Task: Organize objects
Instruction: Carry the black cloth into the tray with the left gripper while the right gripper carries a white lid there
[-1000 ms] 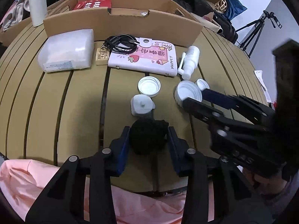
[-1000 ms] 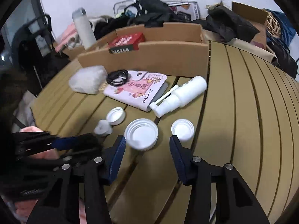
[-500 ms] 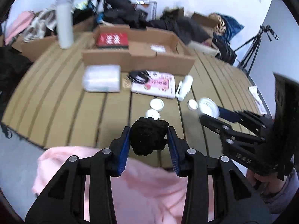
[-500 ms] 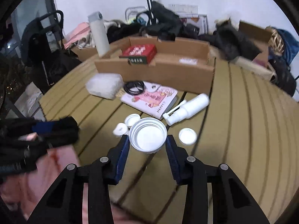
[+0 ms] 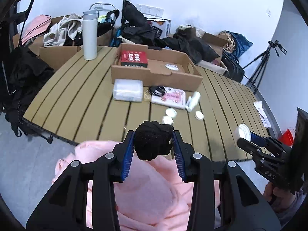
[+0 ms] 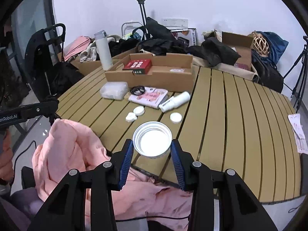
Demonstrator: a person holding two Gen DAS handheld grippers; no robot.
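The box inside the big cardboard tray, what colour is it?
Red, with white markings on top. The box shows best in the right wrist view.

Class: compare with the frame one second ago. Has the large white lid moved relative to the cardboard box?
Yes. The large white lid is now gripped by the right tool, lifted off the table and pulled back toward the near edge, away from the cardboard box.

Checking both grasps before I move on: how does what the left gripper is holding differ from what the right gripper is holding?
The left gripper pinches a black knitted bundle, soft, lumpy and dark; the right gripper pinches a large white lid, rigid, round and open side up. The bundle bulges past the pads; the lid spans them cleanly. Both are lifted off the slatted table, near its front edge.
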